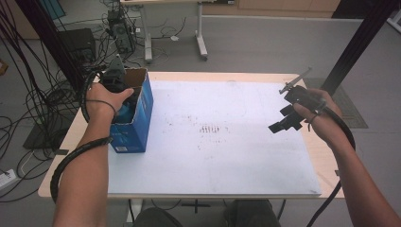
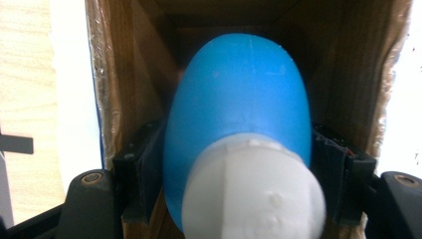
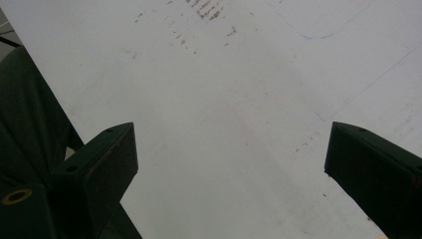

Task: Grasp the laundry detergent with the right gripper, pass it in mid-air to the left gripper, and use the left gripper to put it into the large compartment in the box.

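A white sheet (image 1: 227, 142) covers the wooden surface (image 1: 61, 161), with cables on the grey floor behind. At the left edge stands an open blue box (image 1: 139, 118). The left tongs (image 2: 239, 164) reach down into it, a blue bottle (image 2: 239, 99) with a white cap (image 2: 254, 194) between the 2 jaws, which sit just beside its sides; whether they press I cannot tell. The right tongs (image 1: 283, 120) hang wide apart and bare above the sheet's right side.

You can read no text here: the white label on the blue box (image 1: 124, 148) is too small to make out.
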A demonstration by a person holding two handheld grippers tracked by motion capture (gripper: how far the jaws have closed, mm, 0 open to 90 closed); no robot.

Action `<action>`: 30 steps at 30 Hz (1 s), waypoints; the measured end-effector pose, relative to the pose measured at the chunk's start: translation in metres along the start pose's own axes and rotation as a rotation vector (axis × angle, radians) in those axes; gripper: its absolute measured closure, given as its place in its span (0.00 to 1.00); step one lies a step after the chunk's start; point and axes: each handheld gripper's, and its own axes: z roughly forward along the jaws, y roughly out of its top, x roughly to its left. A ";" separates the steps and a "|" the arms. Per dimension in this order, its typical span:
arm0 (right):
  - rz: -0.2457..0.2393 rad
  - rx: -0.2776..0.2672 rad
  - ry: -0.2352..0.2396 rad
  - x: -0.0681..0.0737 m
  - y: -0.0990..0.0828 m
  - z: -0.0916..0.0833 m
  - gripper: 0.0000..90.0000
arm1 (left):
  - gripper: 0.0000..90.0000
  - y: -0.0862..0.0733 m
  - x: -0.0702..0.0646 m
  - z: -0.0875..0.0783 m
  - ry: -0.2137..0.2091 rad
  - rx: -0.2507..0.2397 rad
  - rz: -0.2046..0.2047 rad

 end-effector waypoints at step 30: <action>-0.005 -0.001 0.009 0.000 0.006 0.003 0.07 | 0.28 -0.009 -0.014 -0.040 0.068 -0.026 0.048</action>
